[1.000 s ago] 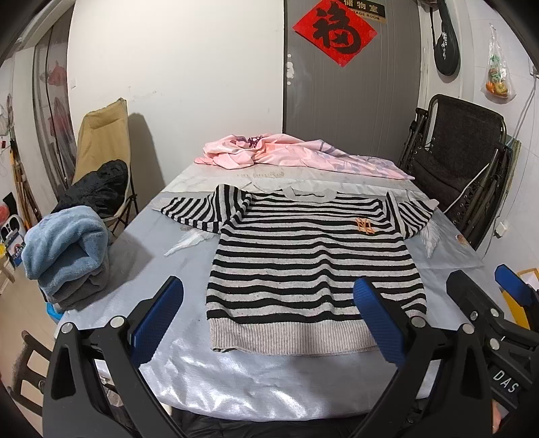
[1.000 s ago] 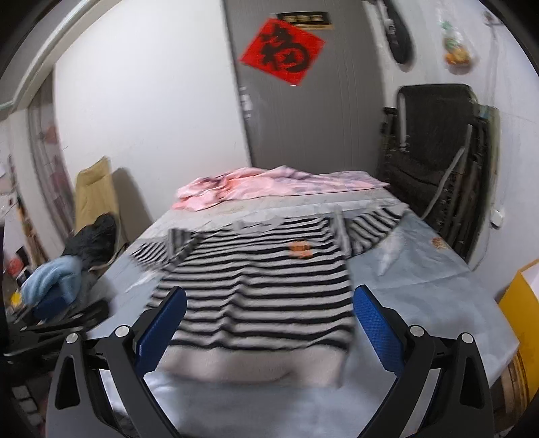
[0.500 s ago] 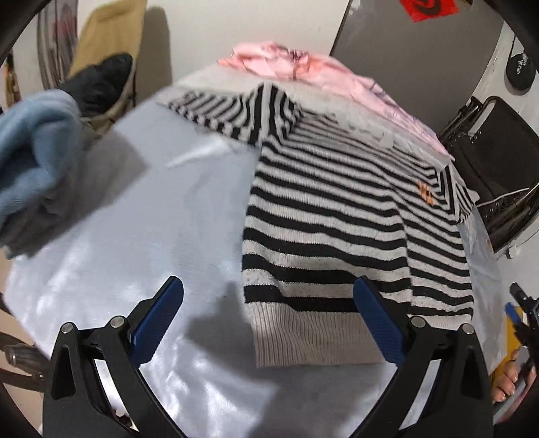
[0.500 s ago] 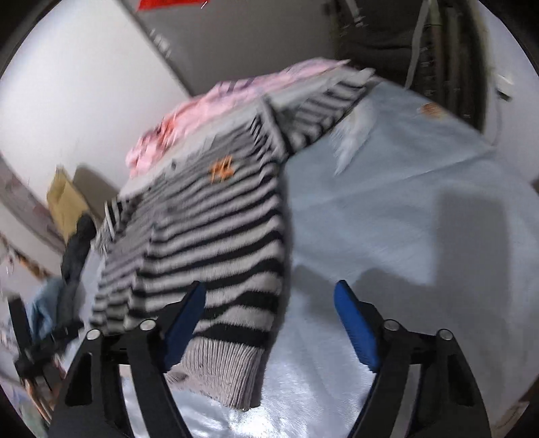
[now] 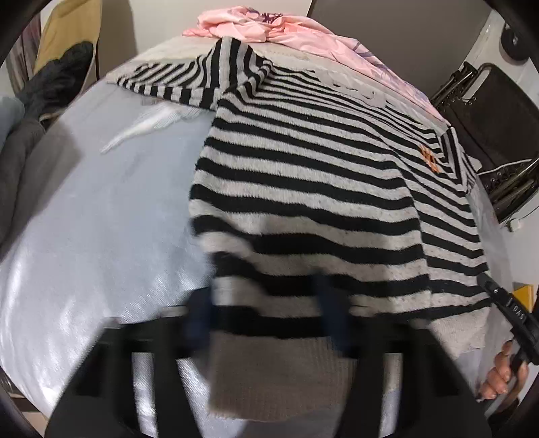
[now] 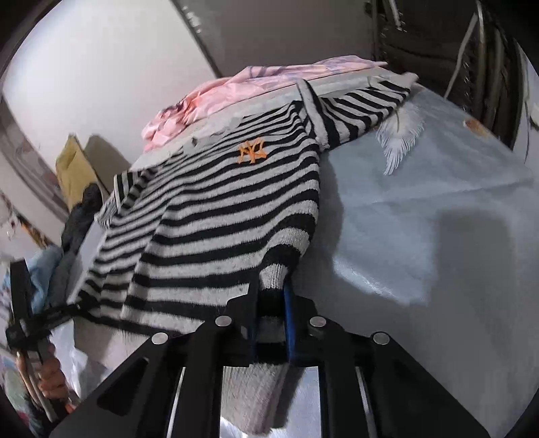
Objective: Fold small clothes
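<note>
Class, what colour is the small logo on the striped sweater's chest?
Orange; the logo shows best in the right wrist view.

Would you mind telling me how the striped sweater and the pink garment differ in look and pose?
The striped sweater is black-and-grey knit; the pink garment is smooth and mostly plain. The striped sweater lies spread out, its hem lifted; the pink garment lies bunched at the far end. Both rest on the same table.

A black-and-grey striped sweater (image 5: pixel 303 188) with an orange chest emblem (image 6: pixel 252 150) and plain grey ribbed hem fills the centre; pale silver-blue table cover (image 5: pixel 101 209) at left, pink cloth (image 5: pixel 269 27) along the top.
</note>
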`<action>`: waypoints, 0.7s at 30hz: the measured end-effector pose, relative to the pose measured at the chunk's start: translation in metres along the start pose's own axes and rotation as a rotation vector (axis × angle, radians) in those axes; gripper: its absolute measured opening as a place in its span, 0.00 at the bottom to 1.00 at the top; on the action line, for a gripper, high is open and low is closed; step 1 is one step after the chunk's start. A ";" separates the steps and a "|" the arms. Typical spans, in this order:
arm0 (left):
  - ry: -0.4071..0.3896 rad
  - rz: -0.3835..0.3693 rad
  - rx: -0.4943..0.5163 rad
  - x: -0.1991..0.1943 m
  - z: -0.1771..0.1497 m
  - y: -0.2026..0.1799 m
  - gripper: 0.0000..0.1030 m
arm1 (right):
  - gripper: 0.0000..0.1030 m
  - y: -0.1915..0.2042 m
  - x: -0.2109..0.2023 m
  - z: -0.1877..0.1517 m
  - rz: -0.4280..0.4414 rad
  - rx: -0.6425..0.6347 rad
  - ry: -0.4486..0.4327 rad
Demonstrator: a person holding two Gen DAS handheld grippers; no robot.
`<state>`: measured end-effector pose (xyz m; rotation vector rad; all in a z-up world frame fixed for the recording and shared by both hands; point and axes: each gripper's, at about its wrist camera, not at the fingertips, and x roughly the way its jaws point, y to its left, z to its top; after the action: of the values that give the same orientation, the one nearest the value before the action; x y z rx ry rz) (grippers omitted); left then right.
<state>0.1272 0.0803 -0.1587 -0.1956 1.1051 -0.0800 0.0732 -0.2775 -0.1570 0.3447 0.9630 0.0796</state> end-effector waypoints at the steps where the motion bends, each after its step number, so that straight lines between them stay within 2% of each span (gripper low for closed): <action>1: 0.005 -0.019 -0.024 0.000 0.001 0.005 0.14 | 0.13 -0.002 0.003 -0.003 -0.003 0.003 0.025; 6: 0.005 -0.038 -0.063 -0.007 -0.008 0.017 0.13 | 0.16 0.000 0.003 0.005 -0.032 -0.041 0.042; 9: 0.011 -0.028 -0.059 -0.008 -0.011 0.018 0.13 | 0.18 -0.001 -0.006 0.034 -0.071 -0.048 -0.049; 10: 0.014 -0.031 -0.059 -0.010 -0.008 0.018 0.14 | 0.18 -0.001 -0.006 0.034 -0.071 -0.048 -0.049; 12: 0.016 -0.037 -0.063 -0.012 0.000 0.021 0.17 | 0.18 0.003 -0.006 0.055 -0.091 -0.074 -0.096; 13: 0.008 -0.036 -0.071 -0.015 0.010 0.024 0.21 | 0.18 0.007 -0.003 0.070 -0.086 -0.090 -0.115; 14: -0.009 -0.023 -0.074 -0.017 0.018 0.026 0.30 | 0.18 0.011 0.002 0.078 -0.081 -0.101 -0.121; 16: -0.070 0.044 -0.059 -0.024 0.044 0.030 0.41 | 0.18 0.023 0.021 0.099 -0.064 -0.140 -0.112; 19: -0.143 0.106 -0.028 -0.025 0.089 0.033 0.49 | 0.18 0.038 0.059 0.122 -0.049 -0.187 -0.074; 21: -0.156 0.155 -0.041 -0.013 0.125 0.042 0.52 | 0.18 0.040 0.084 0.131 -0.040 -0.176 -0.036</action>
<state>0.2314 0.1384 -0.1009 -0.1494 0.9639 0.0948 0.2317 -0.2541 -0.1422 0.1646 0.9192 0.1206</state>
